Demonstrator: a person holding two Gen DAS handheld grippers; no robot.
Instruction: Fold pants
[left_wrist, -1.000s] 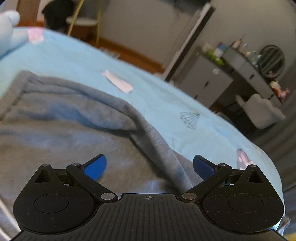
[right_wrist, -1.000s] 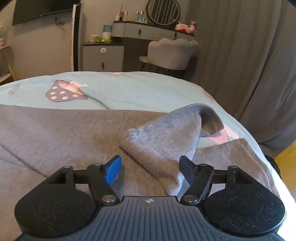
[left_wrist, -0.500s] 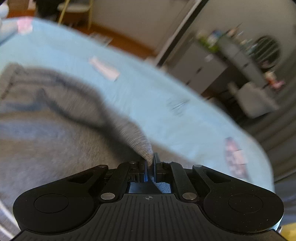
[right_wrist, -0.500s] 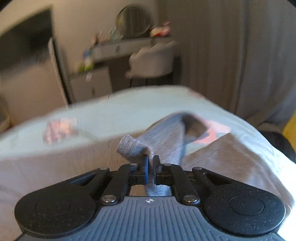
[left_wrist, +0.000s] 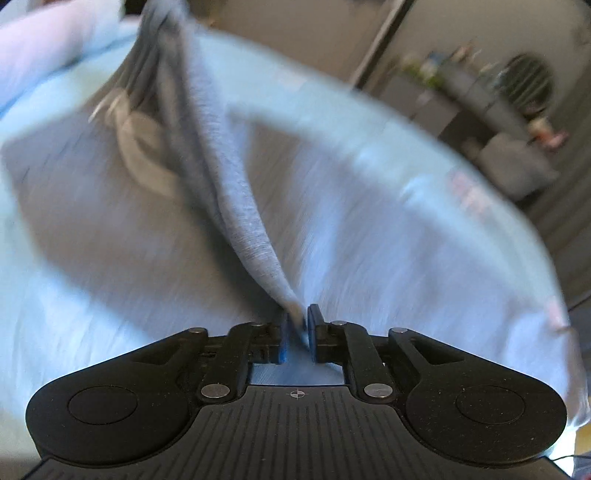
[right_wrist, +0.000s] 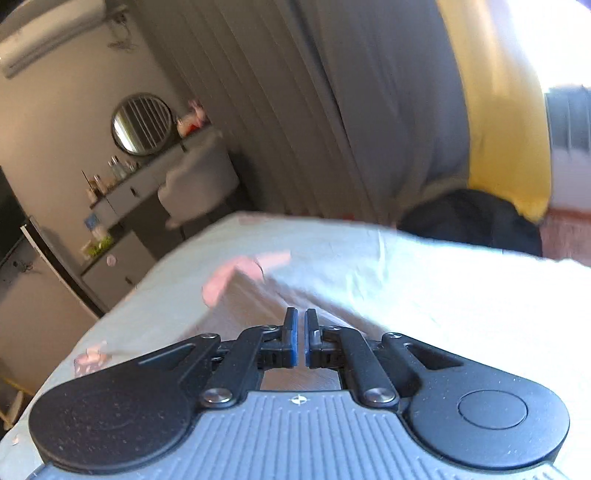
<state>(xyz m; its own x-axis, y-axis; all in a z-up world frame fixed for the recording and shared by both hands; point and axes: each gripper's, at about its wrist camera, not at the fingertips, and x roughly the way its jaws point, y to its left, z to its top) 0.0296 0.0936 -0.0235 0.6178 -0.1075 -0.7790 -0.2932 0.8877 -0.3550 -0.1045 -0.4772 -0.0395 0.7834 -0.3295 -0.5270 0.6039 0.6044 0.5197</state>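
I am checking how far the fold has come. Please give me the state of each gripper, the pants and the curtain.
left gripper: shut on the pants edge.
right gripper: shut, grey cloth running into it, apparently the pants.
pants: one edge lifted off the bed, stretched taut, blurred.
curtain: drawn shut.

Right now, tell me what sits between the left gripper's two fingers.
In the left wrist view, a pinched edge of the grey pants lies between the fingers of the left gripper, running taut up and away over the light blue bedsheet.
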